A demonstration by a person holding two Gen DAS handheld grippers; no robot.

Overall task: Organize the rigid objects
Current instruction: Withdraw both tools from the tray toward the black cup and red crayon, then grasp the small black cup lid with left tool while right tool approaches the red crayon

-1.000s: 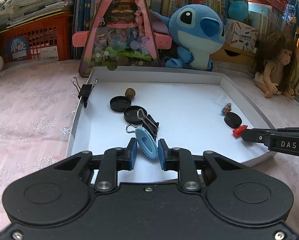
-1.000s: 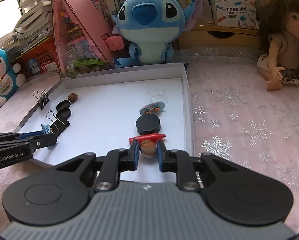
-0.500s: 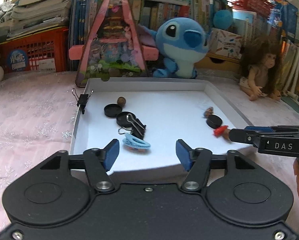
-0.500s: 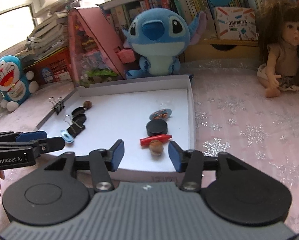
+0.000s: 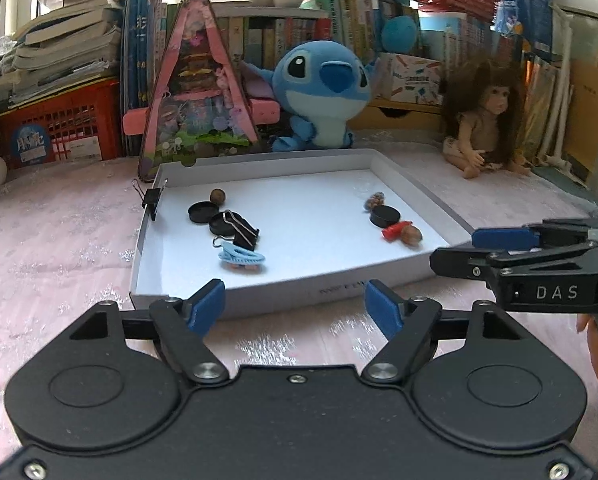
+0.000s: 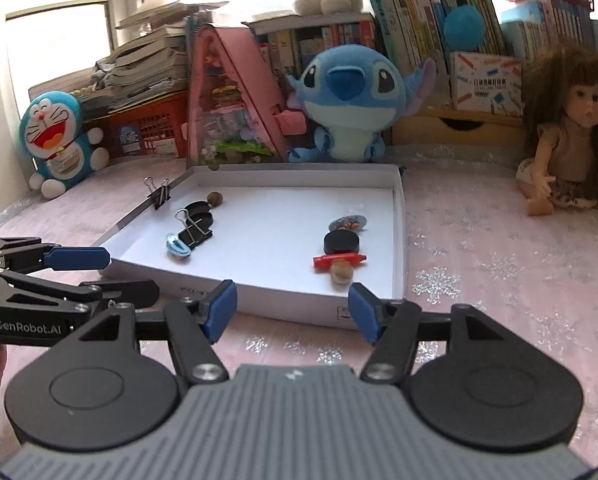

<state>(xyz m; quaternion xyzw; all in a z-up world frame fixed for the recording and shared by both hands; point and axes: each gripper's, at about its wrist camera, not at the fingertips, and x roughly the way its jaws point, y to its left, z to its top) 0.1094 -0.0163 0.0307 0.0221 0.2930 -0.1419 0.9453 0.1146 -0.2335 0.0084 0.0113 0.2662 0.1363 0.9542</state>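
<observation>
The left gripper (image 5: 295, 306) stands wide apart and holds nothing; its jaws have just been opening, with only the near wall of the white tray (image 5: 299, 288) showing between them. The blue clip (image 5: 241, 258) lies on the tray floor at about 11 o'clock from it, touching a black binder clip (image 5: 239, 230). The right gripper (image 6: 293, 312) is likewise spread and empty, its jaws just opened too. The nut (image 6: 341, 272) rests against the red piece (image 6: 339, 260) at 12 o'clock from it, inside the tray.
</observation>
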